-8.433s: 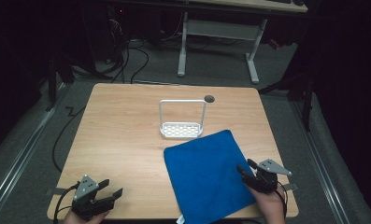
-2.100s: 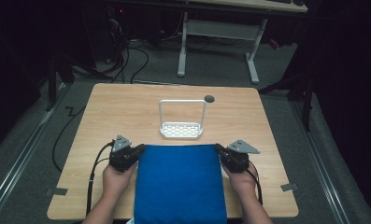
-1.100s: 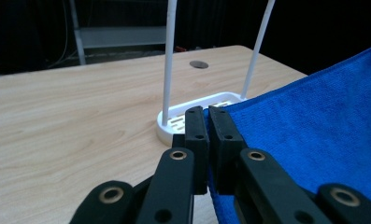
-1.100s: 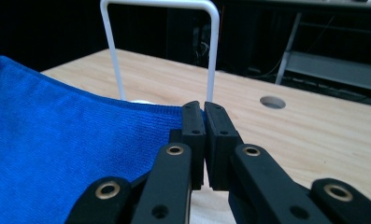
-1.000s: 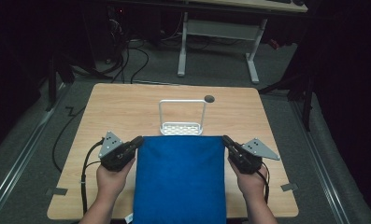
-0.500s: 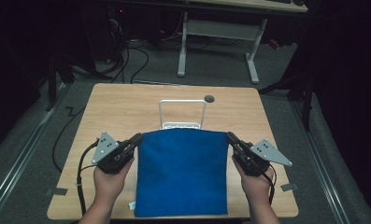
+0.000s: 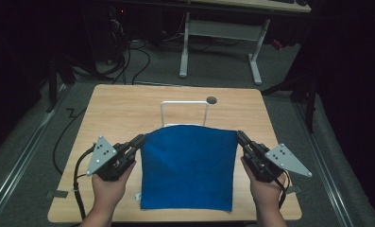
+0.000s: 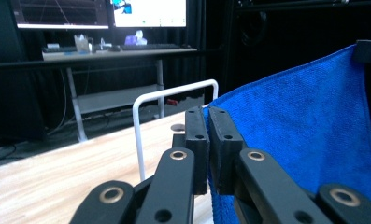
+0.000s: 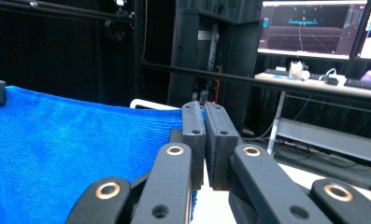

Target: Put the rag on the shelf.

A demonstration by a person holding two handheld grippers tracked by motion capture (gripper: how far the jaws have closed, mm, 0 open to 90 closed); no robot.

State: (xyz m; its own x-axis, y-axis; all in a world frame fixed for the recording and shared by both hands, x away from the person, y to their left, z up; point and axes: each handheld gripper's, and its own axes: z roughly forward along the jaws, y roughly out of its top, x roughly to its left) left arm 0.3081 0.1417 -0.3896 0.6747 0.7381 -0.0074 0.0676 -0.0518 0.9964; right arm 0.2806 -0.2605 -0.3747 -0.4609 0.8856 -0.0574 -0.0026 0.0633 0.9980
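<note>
Compared with a second ago, both hands have lifted the square blue microfibre cloth point(image 7: 187, 172) by its far corners, so its far edge now hangs taut in the air and hides the base of the white wire rack point(image 7: 184, 107) beyond it, seemingly ready to be folded. The left gripper point(image 7: 139, 141) and right gripper point(image 7: 240, 137) each stay clamped on a corner. The cloth's nubbly weave drapes limply onto the pale wooden table point(image 7: 123, 109), near edge resting there.

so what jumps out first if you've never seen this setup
The blue cloth, stretched between the left gripper and right gripper, each shut on a top corner above the table's near half. Behind it, mid-table, stands a white wire rack, partly hidden.
</note>
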